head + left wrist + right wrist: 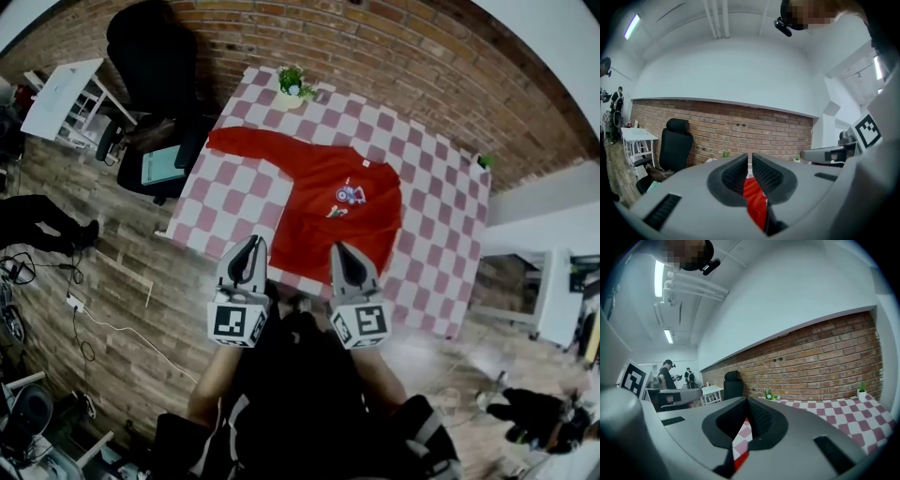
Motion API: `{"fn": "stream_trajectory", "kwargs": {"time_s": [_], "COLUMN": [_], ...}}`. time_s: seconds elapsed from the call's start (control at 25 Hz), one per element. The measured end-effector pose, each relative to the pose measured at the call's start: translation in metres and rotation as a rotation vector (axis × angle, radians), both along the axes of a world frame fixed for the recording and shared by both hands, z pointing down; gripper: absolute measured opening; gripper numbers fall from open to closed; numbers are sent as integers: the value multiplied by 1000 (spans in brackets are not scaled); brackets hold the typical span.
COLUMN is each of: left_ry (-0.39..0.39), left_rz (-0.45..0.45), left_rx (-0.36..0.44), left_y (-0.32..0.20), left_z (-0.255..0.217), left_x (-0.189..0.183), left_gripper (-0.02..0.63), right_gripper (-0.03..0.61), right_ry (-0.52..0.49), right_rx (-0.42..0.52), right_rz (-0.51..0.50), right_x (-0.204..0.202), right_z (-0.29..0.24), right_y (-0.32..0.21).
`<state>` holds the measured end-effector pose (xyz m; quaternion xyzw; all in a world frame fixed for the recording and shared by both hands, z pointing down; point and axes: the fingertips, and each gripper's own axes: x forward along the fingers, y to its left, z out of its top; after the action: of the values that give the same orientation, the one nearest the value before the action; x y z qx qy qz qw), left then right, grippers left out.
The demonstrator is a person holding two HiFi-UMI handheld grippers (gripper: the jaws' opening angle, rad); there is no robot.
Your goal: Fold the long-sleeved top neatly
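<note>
**Desk:** Report the garment's position.

**Operator:** I see the red long-sleeved top (pixel 328 202) lying flat on the checked worktop (pixel 422 234), front side up, with a small printed motif (pixel 351 195) on the chest. One sleeve (pixel 253 145) is stretched out towards the left of the head view. I cannot make out how the other sleeve lies. The hem is at the near edge of the worktop, closest to me.

**Desk:** Left gripper?

**Operator:** The left gripper (pixel 251 242) is over the near left corner of the hem. In its own view the jaws are pressed together at the tips with nothing pinched. The red fabric shows only through the gap beneath them, lying further off on the worktop.

**Desk:** Right gripper?

**Operator:** The right gripper (pixel 340 247) is beside it, over the near right part of the hem. Its jaws are also pressed together and empty. Through the gap I see checked cloth and a strip of red. Both grippers point across the worktop towards the brick wall (pixel 394 56).

**Desk:** Anything else on or near the worktop?

**Operator:** A small potted plant (pixel 292 84) stands at the far edge, clear of the top. A black office chair (pixel 150 56) stands off the far left corner, and a white desk (pixel 66 98) is further left.
</note>
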<state>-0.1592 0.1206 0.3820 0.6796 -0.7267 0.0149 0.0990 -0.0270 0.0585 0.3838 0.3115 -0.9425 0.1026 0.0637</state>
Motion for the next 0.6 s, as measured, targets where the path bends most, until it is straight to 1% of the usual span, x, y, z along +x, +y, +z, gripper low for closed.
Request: {"fn": "stream_trajectory", "kwargs": {"time_s": [0.04, 0.08, 0.16, 0.24, 0.28, 0.44, 0.52, 0.6], "left_ry": [-1, -1, 9, 18, 18, 42, 66, 77], "left_rz": [-12, -24, -40, -48, -49, -75, -90, -98], "left_rx": [-2, -5, -14, -21, -26, -44, -46, -66], "left_y": [-2, -5, -11, -19, -24, -46, -58, -69], "left_z": [0, 2, 8, 15, 18, 31, 38, 47], "left_x": [-7, -14, -29, -45, -54, -96, -120, -143], "left_gripper": [11, 29, 119, 152, 164, 181, 181, 181], "right_gripper": [8, 8, 8, 8, 8, 8, 8, 8], "right_ry": [-7, -11, -4, 10, 6, -13, 1, 11], "right_rx": [-2, 1, 27, 56, 55, 24, 31, 44], "right_rz": [-9, -17, -32, -40, -43, -53, -52, -50], "right_x": [-6, -12, -22, -33, -40, -74, -89, -105], "right_z": [-5, -8, -10, -8, -9, -15, -15, -17], "right_y": [0, -2, -8, -16, -19, -34, -43, -53]}}
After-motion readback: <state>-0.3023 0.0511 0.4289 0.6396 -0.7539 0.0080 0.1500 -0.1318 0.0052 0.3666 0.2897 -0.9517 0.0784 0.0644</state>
